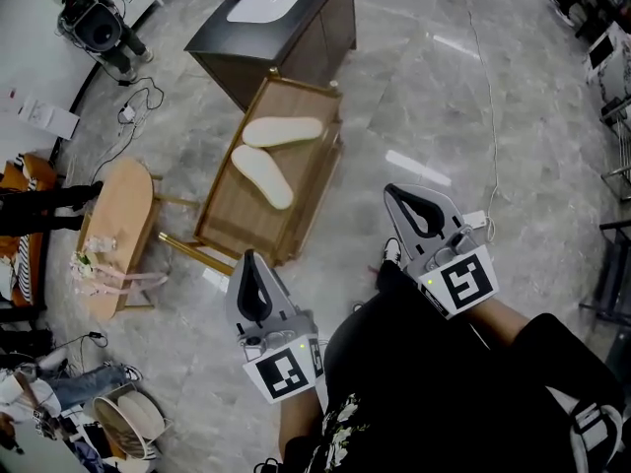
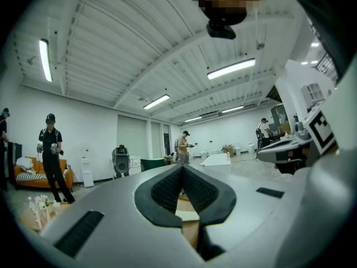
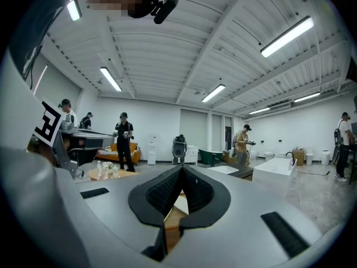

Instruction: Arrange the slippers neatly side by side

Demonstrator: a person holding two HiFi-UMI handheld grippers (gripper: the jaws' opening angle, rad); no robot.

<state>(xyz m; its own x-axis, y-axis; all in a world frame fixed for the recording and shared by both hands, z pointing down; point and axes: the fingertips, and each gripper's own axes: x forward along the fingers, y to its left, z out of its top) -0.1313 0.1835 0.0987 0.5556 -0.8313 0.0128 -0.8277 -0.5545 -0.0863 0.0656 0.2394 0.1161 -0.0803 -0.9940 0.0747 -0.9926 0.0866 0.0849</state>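
Two white slippers lie on a low wooden table (image 1: pixel 308 180) in the head view. One slipper (image 1: pixel 283 131) lies crosswise at the far end, and the other slipper (image 1: pixel 262 175) lies at an angle below it, heels close together. My left gripper (image 1: pixel 248 262) is shut and empty, just short of the table's near corner. My right gripper (image 1: pixel 396 195) is also shut and empty, to the right of the table over the floor. In the left gripper view the gripper (image 2: pixel 182 170) has its jaws meeting at the tip; in the right gripper view the gripper (image 3: pixel 182 170) shows the same. Both point level across the room.
A dark cabinet (image 1: pixel 296 37) with a white top stands behind the table. An oval wooden side table (image 1: pixel 118 220) with flowers is at the left, a basket (image 1: pixel 128 422) at bottom left. Cables run over the grey floor. Several people (image 2: pixel 53 155) stand far off.
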